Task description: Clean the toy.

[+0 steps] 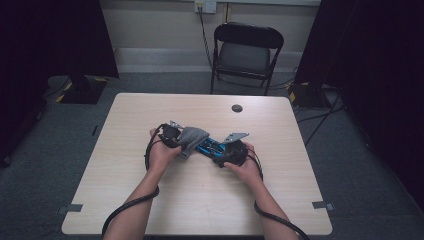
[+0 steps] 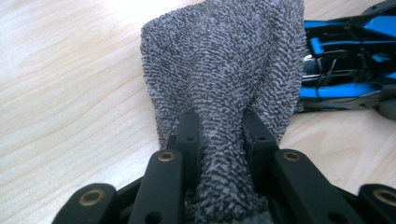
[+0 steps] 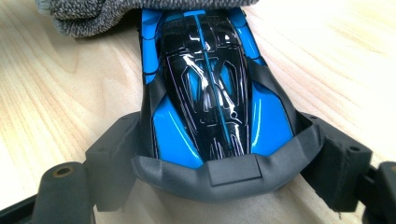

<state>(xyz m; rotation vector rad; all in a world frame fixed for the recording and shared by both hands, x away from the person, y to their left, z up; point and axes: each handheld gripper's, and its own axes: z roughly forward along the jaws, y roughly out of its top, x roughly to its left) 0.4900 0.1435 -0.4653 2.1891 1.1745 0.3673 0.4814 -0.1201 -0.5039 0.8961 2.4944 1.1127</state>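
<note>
Left gripper (image 1: 176,136) jaws clamped tight, right gripper (image 1: 227,152) jaws spread wide, seemingly gripping, forearms converging

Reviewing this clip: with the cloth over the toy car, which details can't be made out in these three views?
- Far end of the toy car: right gripper view, covered by the grey cloth.
- Car's wheels: right gripper view, under the body.
- Left gripper pad faces: left gripper view, buried in the cloth they pinch.
- Car's markings: high view, too small.
- Right gripper jaw bases: cut off by the bottom edge.
</note>
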